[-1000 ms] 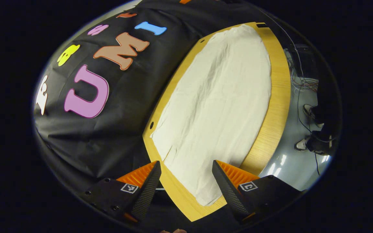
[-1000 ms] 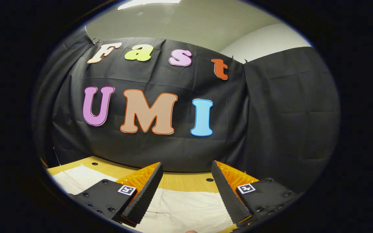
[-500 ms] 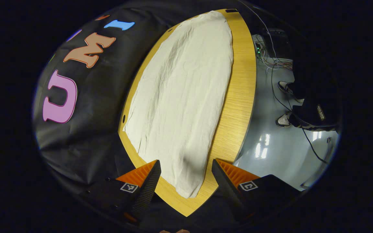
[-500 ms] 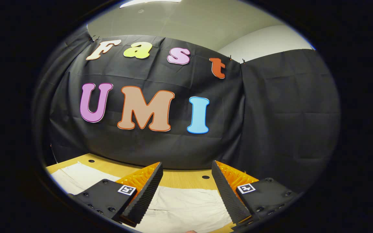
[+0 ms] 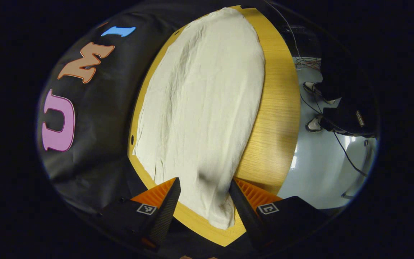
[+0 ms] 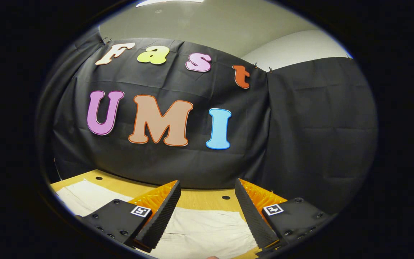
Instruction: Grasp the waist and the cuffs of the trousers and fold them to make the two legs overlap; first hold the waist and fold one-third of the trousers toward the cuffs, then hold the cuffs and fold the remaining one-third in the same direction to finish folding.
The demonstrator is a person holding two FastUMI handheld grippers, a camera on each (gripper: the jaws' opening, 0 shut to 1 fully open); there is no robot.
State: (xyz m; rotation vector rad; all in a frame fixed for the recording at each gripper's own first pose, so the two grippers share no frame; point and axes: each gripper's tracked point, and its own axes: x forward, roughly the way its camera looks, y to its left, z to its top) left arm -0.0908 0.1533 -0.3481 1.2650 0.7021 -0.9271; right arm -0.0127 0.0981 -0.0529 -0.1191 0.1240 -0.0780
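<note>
Cream trousers (image 5: 199,108) lie flat along the wooden table (image 5: 275,118) in the left gripper view, stretching away from me. My left gripper (image 5: 204,196) hovers open over their near end, one finger on each side of the cloth's near corner. In the right gripper view the trousers (image 6: 207,230) lie just below my right gripper (image 6: 207,201), which is open above the cloth and points at the booth's back wall. I cannot tell which end is the waist.
The table's near corner (image 5: 225,237) lies under the left gripper. To the right of the table are the grey floor (image 5: 318,169), cables and a person's shoes (image 5: 314,124). Small holes (image 6: 225,197) dot the table near the black wall.
The left gripper has come lower and nearer the trousers' near end, with its right finger now at the cloth's edge. The right gripper has barely moved.
</note>
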